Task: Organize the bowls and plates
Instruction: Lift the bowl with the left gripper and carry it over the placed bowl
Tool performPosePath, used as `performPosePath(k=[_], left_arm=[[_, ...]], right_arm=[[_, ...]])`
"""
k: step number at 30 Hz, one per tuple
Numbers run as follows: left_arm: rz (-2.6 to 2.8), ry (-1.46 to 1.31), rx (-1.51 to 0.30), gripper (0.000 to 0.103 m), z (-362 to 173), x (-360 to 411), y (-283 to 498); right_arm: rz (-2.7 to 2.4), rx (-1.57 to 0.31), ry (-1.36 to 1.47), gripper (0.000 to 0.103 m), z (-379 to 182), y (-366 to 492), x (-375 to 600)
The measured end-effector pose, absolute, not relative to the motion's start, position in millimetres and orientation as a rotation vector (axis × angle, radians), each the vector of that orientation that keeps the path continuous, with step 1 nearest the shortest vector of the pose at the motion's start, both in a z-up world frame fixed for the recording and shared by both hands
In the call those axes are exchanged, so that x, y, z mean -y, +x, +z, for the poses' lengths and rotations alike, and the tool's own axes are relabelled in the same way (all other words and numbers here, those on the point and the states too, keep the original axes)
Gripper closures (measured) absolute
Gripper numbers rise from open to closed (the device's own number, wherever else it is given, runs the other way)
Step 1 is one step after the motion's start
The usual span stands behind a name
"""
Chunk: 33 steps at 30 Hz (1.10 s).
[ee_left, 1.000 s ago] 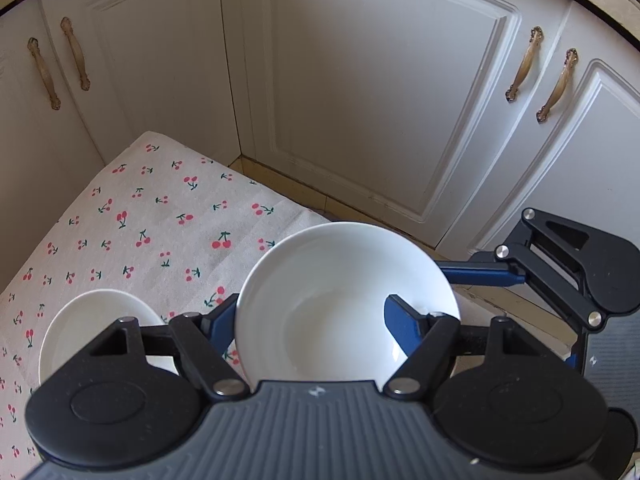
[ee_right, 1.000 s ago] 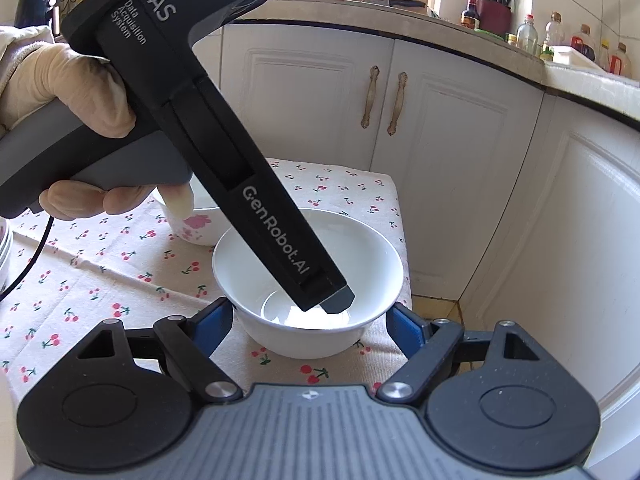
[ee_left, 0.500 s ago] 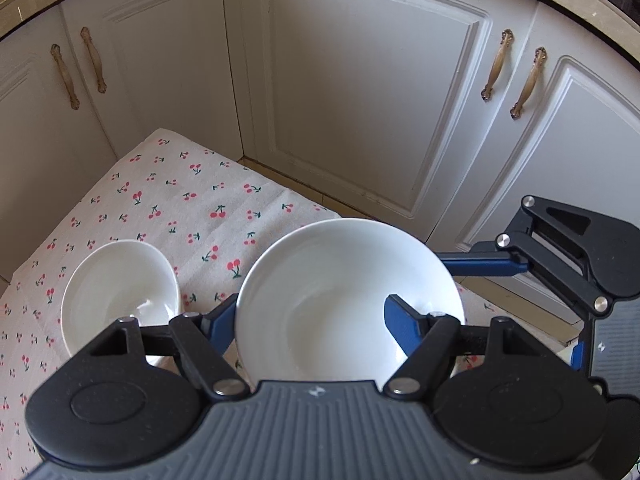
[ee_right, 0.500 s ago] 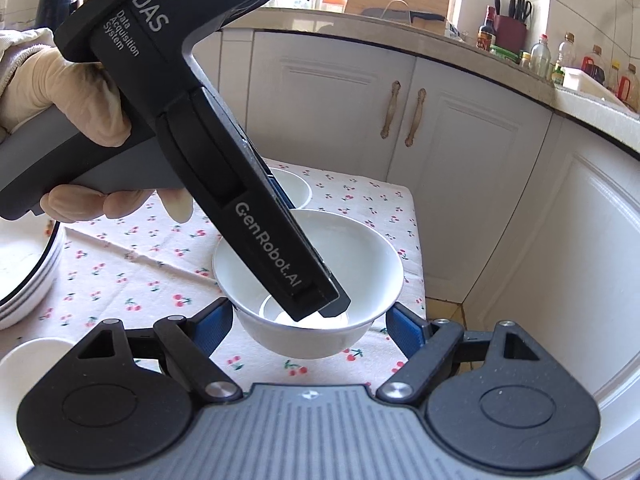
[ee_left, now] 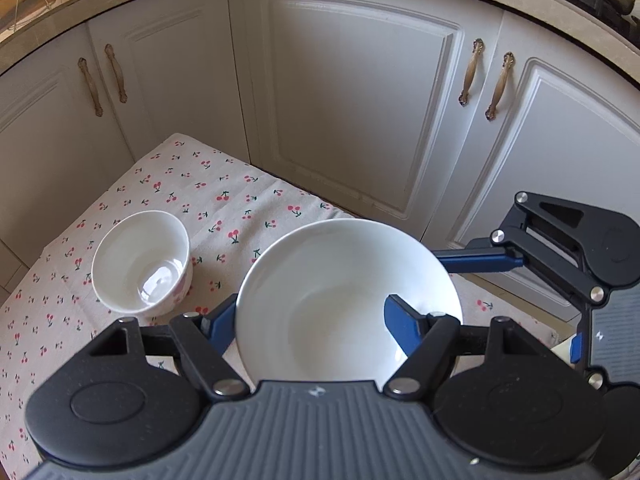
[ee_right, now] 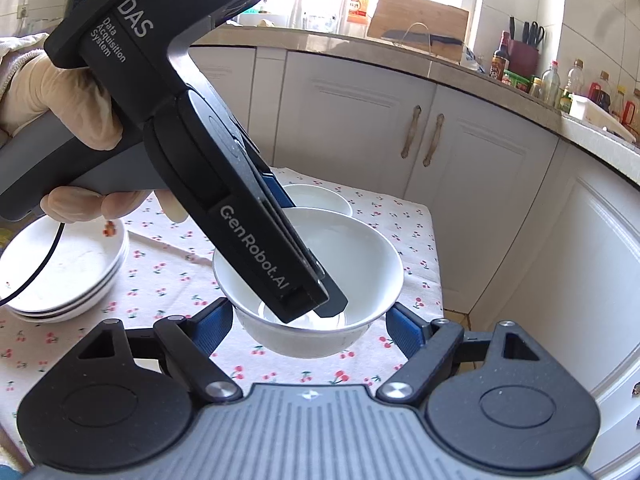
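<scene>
A large white bowl (ee_left: pixel 340 292) hangs above the cherry-print cloth (ee_left: pixel 224 200). My left gripper (ee_left: pixel 311 308) is shut on it, one blue finger outside the near-left wall and one inside. In the right wrist view the same bowl (ee_right: pixel 360 256) sits between the blue fingers of my right gripper (ee_right: pixel 308 316), which press on its lower sides. The left gripper (ee_right: pixel 320 300) reaches down into it from the upper left, held by a gloved hand (ee_right: pixel 60 92). A small white bowl (ee_left: pixel 142 264) with pink flowers stands on the cloth to the left. A stack of white plates (ee_right: pixel 60 272) lies at the left.
White cabinet doors (ee_left: pixel 360 112) with brass handles close in behind and to the right of the small table. The table's far edge (ee_right: pixel 434 240) drops to a tiled floor. A worktop (ee_right: pixel 400 48) above holds bottles, a knife block and a cutting board.
Both grippers have risen and drifted together with the large bowl between them. The small bowl has slid further into the left wrist view, and the plate stack has come into the right wrist view.
</scene>
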<state>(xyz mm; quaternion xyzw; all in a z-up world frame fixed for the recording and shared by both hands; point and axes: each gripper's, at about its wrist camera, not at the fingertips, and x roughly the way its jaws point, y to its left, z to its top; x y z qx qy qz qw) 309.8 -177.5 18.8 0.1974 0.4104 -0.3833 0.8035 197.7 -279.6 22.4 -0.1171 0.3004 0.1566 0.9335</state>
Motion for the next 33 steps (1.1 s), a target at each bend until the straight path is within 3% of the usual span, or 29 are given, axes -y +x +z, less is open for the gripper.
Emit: performPosePath(k=[33], left_arm=[[-0.744,0.362,-0.869,0.028,22.7,121.8,226.6]], right_arm=[[0.421,-0.607,-0.287,0.016,33.2,131.6,237.4]])
